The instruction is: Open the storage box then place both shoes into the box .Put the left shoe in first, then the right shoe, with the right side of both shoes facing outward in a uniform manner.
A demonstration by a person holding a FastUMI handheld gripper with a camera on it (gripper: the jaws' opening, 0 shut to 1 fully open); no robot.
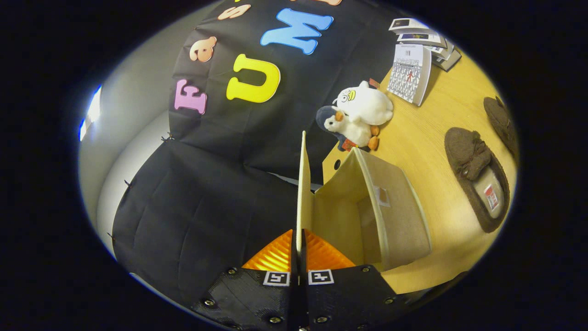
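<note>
My gripper (297, 235) is shut on the thin beige lid (301, 184) of the storage box, both fingers pressing its edge. The lid stands swung up, seen edge-on, running straight ahead from the fingers. The beige fabric storage box (395, 211) sits just right of the fingers, its mouth open and its inside bare. Two brown fuzzy slippers lie on the wooden table beyond the box to the right: the nearer slipper (477, 184) shows its insole and a bow, the farther slipper (500, 122) lies past it.
Two plush toys, a white duck (365, 105) on a penguin (349, 131), sit behind the box by the cloth wall. A stack of booklets and cards (415, 59) lies farther back on the wooden table (427, 133). Black cloth wall spreads left of the lid.
</note>
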